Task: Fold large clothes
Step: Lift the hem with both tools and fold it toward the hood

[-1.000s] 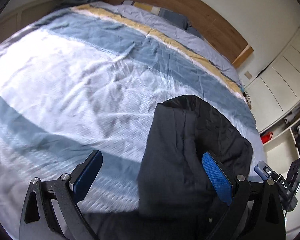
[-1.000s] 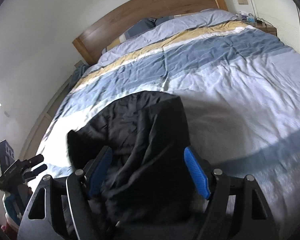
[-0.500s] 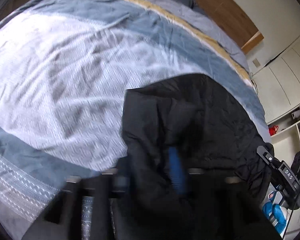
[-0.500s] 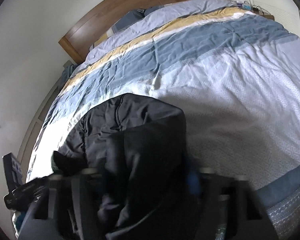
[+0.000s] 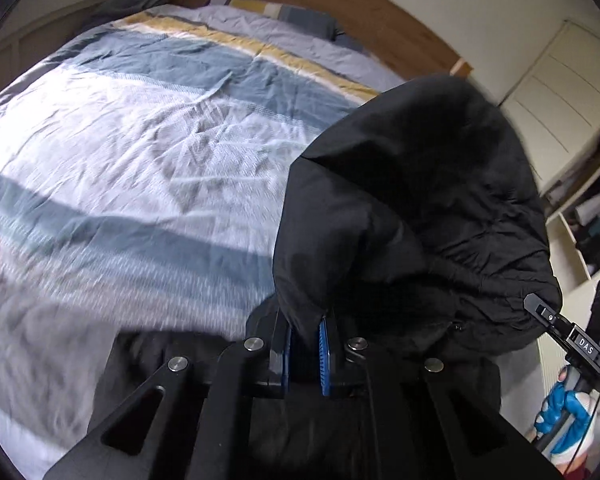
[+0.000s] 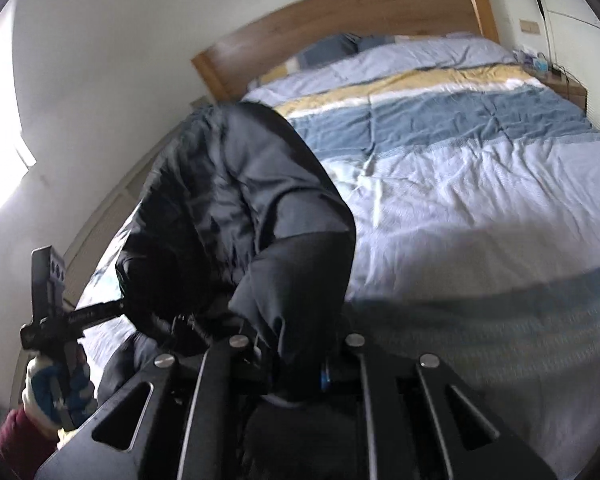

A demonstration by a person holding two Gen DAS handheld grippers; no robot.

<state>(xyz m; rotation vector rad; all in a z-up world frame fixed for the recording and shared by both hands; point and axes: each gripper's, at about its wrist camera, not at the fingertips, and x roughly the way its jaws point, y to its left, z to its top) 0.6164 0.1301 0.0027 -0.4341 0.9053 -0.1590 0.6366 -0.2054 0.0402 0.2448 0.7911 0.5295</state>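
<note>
A black padded jacket (image 5: 412, 208) hangs lifted above the striped bed, held between both grippers. My left gripper (image 5: 306, 344) is shut on a fold of the jacket at its near left edge; the blue pads (image 5: 323, 350) pinch the cloth. In the right wrist view the same jacket (image 6: 236, 216) rises in a hump to the left. My right gripper (image 6: 300, 372) is shut on its near edge, with the pads mostly hidden by cloth. Each view shows the other gripper at the jacket's far side.
The bed's duvet (image 5: 140, 152) with blue, white and yellow stripes spreads under the jacket. A wooden headboard (image 6: 340, 16) stands at the far end. White wardrobe doors and shelves (image 5: 572, 120) stand at the right. A nightstand (image 6: 564, 84) stands beside the bed.
Both grippers were open over the jacket lying on the bed. They closed on its near edge and lifted it, so it now hangs raised off the duvet.
</note>
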